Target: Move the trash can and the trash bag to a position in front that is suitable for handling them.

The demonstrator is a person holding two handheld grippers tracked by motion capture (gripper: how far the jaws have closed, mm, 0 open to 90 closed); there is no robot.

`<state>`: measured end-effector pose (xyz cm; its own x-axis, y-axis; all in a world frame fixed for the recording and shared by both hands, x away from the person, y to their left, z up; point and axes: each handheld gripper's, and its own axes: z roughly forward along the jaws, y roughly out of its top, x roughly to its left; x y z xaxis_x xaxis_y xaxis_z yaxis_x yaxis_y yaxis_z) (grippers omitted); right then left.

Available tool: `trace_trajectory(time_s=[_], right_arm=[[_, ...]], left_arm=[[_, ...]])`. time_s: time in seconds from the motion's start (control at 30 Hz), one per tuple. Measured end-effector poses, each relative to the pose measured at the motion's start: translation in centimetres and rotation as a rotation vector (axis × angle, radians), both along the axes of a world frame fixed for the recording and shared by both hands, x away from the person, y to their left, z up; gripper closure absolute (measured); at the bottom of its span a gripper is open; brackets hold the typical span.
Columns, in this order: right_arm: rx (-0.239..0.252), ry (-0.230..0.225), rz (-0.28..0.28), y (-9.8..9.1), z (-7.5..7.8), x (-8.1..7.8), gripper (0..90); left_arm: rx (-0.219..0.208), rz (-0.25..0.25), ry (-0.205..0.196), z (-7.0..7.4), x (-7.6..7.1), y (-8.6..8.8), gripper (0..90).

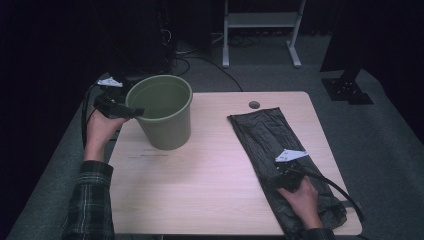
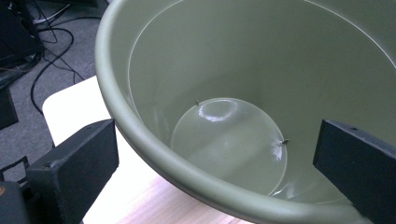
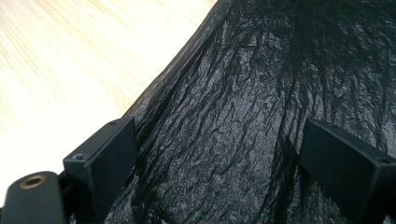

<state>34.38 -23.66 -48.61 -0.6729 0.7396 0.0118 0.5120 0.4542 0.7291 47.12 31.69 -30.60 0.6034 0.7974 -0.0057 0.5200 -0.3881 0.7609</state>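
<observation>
An empty olive-green bucket (image 1: 165, 112) stands upright at the back left of the light wood table (image 1: 200, 190). My left gripper (image 1: 134, 112) is at its left rim, open. In the left gripper view the rim runs between the jaws of my left gripper (image 2: 217, 154), one jaw outside the bucket (image 2: 233, 56) and one inside, neither pressing. A crumpled black plastic bag (image 1: 265, 135) lies flat along the table's right side. My right gripper (image 1: 282, 172) hovers low over its near half. In the right gripper view that gripper (image 3: 224, 154) stands open above the bag (image 3: 243, 93).
A round cable hole (image 1: 254, 104) sits in the table near the back edge. Behind the table are a white metal frame (image 1: 262, 20), floor cables (image 1: 185, 60) and a black stand base (image 1: 347, 90). Bare wood (image 3: 70, 56) lies between bucket and bag.
</observation>
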Motion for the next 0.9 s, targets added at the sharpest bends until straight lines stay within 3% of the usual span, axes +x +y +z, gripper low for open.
trace_trajectory(time_s=[0.1,0.4,0.9], right_arm=[[0.0,0.0,0.001,0.0,0.0,0.0,9.7],[0.0,0.0,0.001,0.0,0.0,0.0,9.7],[0.0,-0.001,0.0,0.0,0.0,0.0,9.7]], left_arm=[[-0.004,0.009,-0.006,0.0,-0.2,-0.2,0.0],[-0.021,-0.024,-0.021,0.0,-1.5,-1.5,0.0],[-0.024,-0.144,-0.023,-0.4,-4.2,-4.3,0.0]])
